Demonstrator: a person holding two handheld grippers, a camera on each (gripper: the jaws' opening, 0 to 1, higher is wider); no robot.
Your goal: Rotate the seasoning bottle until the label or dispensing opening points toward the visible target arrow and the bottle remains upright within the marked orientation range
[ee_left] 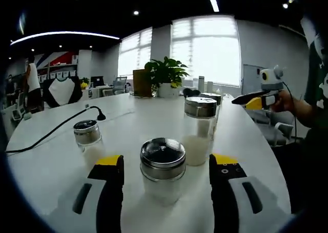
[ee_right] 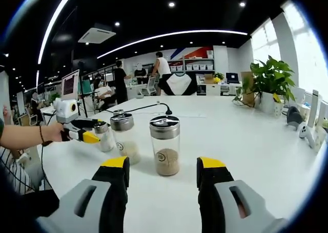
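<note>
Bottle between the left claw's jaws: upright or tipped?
Upright. The bottle stands on the white table, steel cap on top; the left claw is open, jaws apart from it.

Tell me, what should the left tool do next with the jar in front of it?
Probably ease the left tool forward and close on the jar. Its jaws stand open on either side of the jar, apart from it, and the jar stands upright on the white table.

Rear bottle mostly hidden behind tall bottle; labels unreadable.
</note>
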